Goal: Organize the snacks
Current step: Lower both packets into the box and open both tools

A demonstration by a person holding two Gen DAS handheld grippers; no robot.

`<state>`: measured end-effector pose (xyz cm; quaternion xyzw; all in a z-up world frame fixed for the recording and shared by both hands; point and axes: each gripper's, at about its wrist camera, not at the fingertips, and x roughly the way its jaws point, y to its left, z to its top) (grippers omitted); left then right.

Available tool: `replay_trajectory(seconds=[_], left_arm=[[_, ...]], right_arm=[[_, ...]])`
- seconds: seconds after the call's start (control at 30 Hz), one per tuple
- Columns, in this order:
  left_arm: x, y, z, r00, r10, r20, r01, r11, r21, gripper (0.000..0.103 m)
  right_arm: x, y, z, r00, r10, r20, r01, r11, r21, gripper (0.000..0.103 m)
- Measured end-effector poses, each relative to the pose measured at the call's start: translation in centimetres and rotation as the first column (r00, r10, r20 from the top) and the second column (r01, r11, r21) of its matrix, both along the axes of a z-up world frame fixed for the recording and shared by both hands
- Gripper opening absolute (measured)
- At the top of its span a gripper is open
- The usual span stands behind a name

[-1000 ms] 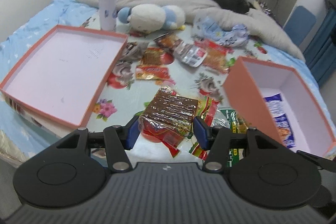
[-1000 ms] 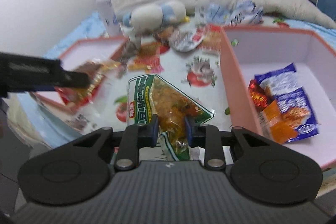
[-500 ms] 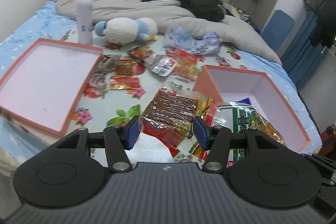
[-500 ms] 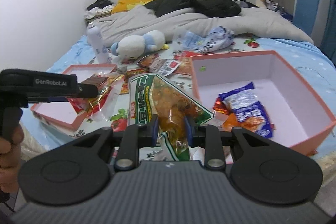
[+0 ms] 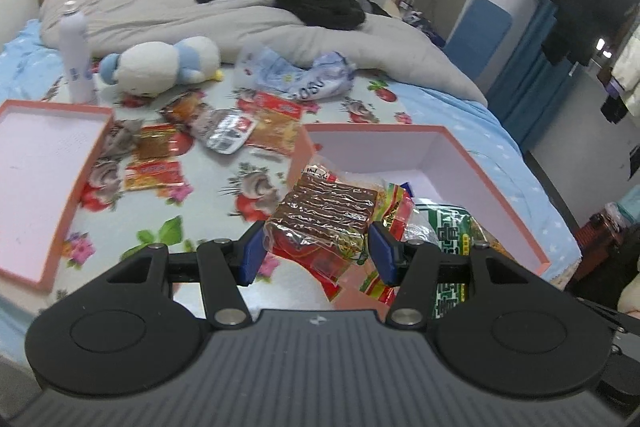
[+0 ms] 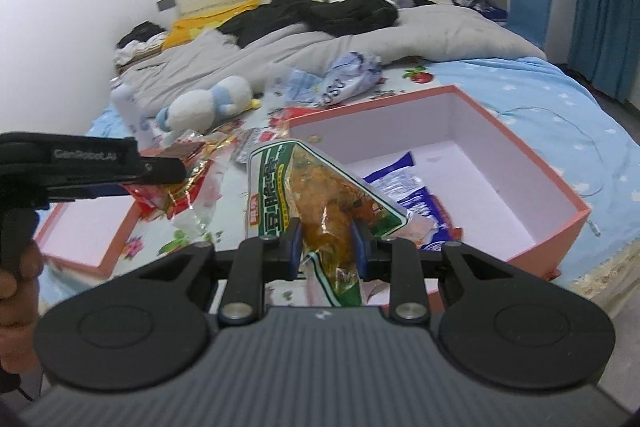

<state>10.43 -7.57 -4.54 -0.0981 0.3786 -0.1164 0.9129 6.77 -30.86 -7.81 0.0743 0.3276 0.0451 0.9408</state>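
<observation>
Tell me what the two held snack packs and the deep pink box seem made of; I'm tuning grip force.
Brown snack pack: glossy clear plastic film, crinkled with glints. Green snack pack: printed plastic film, creased. Deep pink box: likely matte cardboard, with stiff, straight walls.

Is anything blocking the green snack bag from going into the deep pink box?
Nothing visible does. The right claw holds the green snack bag over the near edge of the deep pink box. The box is open on top, with only a blue packet lying inside.

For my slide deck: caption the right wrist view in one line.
Right gripper clamps a green snack packet above the pink box, while the left gripper holds a red packet.
</observation>
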Motion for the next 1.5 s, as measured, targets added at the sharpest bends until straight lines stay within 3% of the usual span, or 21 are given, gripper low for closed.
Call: replay_trajectory(seconds=[0.17, 0.57, 0.87, 0.93, 1.03, 1.27, 1.5], left_arm=[[3.0, -3.0, -1.0, 0.998, -0.052, -0.032, 0.052, 0.999, 0.014, 0.06], [11.5, -8.8, -5.3, 0.982, -0.137, -0.127, 0.144, 0.988, 0.054, 0.061], [16.2, -10.5, -8.7, 0.965, -0.166, -0.205, 0.186, 0.979, 0.082, 0.06], [16.7, -10.6, -8.8, 0.964, -0.176, -0.197, 0.197, 0.976, 0.091, 0.06], [17.1, -10.6, -8.9, 0.964, -0.18, -0.194, 0.2, 0.976, 0.091, 0.06], [16.4, -9.7, -7.6, 0.97, -0.175, -0.168, 0.189, 0.979, 0.071, 0.06], [12.9, -8.1, -4.7, 0.98, -0.169, -0.103, 0.176, 0.983, 0.061, 0.06]], right_arm=[[2.6, -1.9, -0.6, 0.999, -0.032, -0.004, 0.032, 0.999, 0.002, 0.029], [9.2, -5.8, -4.3, 0.992, -0.073, -0.107, 0.076, 0.997, 0.027, 0.03], [13.1, -7.0, -7.6, 0.982, -0.082, -0.172, 0.09, 0.995, 0.034, 0.034], [13.8, -7.0, -8.2, 0.976, -0.094, -0.195, 0.101, 0.994, 0.028, 0.04], [14.1, -7.0, -8.8, 0.972, -0.108, -0.21, 0.114, 0.993, 0.019, 0.07], [12.9, -6.3, -7.7, 0.978, -0.102, -0.184, 0.111, 0.993, 0.041, 0.07], [9.8, -5.0, -4.8, 0.987, -0.111, -0.118, 0.116, 0.992, 0.039, 0.07]])
